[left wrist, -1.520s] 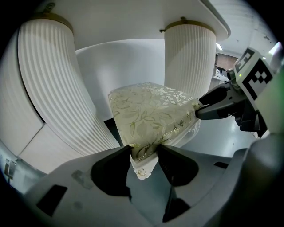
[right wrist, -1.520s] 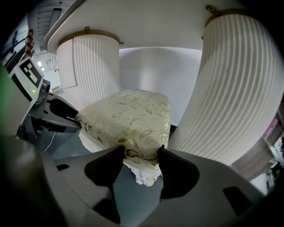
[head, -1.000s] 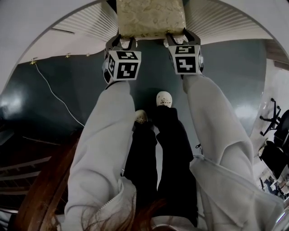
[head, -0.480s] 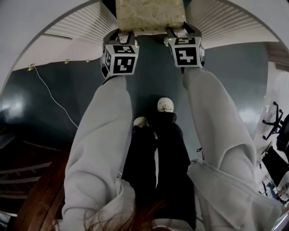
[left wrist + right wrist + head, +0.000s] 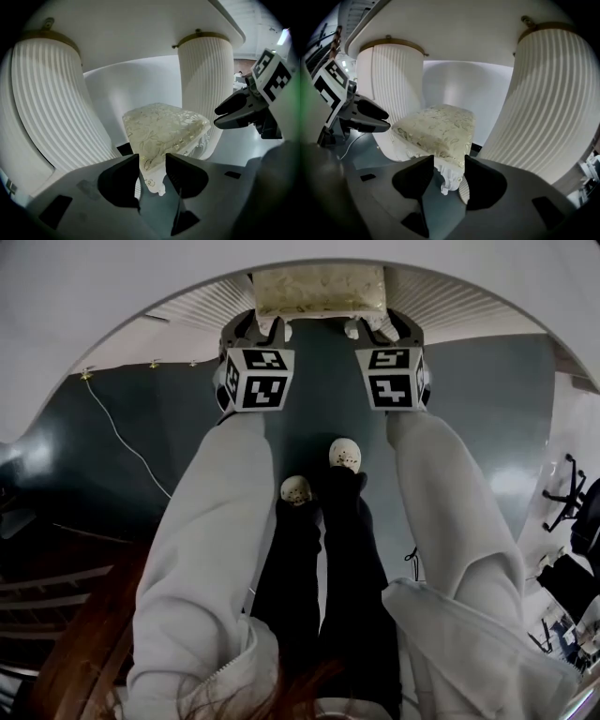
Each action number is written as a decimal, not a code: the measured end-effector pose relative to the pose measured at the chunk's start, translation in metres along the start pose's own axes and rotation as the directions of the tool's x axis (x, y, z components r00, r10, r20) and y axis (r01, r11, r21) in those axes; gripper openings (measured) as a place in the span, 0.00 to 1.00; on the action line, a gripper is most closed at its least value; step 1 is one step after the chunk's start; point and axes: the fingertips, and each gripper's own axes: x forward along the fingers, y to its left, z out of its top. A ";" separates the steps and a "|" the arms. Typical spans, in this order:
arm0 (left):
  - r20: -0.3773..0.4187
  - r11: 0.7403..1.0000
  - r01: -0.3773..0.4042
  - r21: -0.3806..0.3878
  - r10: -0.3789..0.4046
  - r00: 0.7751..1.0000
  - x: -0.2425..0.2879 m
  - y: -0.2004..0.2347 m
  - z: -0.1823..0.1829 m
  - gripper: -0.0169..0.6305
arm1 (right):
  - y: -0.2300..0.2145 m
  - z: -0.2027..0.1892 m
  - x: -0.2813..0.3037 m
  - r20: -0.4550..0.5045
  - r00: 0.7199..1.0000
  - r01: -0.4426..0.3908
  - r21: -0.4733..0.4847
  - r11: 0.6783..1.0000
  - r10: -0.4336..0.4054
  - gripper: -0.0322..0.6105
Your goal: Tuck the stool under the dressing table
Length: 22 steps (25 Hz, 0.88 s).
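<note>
Left jaws: apart, on the left gripper; the near corner of the stool shows through the gap, just beyond the tips, and we see no pad pressing on it.
Right jaws: apart, on the right gripper, and they have just been closing; the other near corner with its carved leg shows in the gap, untouched as far as we can tell.
Stool: on the floor, between the two fluted pedestals, its seat largely beneath the tabletop; only its near edge shows in the head view.
Done: we judge the stool pushed in under the dressing table.
Remaining: little; perhaps a last nudge if the near edge should go fully under.
</note>
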 end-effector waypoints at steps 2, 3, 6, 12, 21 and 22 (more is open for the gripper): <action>0.001 0.998 0.019 0.057 -0.019 1.000 -0.013 -0.006 0.004 0.30 | 0.006 -0.004 -0.017 -0.010 1.000 -0.018 -0.006 1.000 0.018 0.44; -0.002 0.996 0.030 0.089 -0.030 1.000 -0.019 -0.010 0.004 0.30 | 0.008 -0.006 -0.025 -0.016 1.000 -0.022 -0.003 1.000 0.021 0.44; -0.019 0.988 0.064 0.142 -0.062 0.998 -0.038 -0.021 0.004 0.30 | 0.012 -0.011 -0.045 -0.036 0.999 -0.032 0.017 0.999 0.032 0.44; -0.036 0.995 0.077 0.055 -0.075 0.997 -0.080 -0.022 0.002 0.29 | 0.020 0.004 -0.081 -0.013 0.999 -0.040 0.055 0.998 0.040 0.44; -0.049 0.995 0.076 -0.058 -0.079 0.996 -0.130 -0.024 0.000 0.26 | 0.032 0.009 -0.126 0.010 0.999 -0.046 -0.021 0.999 0.047 0.38; -0.046 0.995 0.072 -0.068 -0.075 0.996 -0.135 -0.023 0.003 0.26 | 0.033 0.010 -0.131 0.011 0.998 -0.054 -0.031 0.998 0.054 0.38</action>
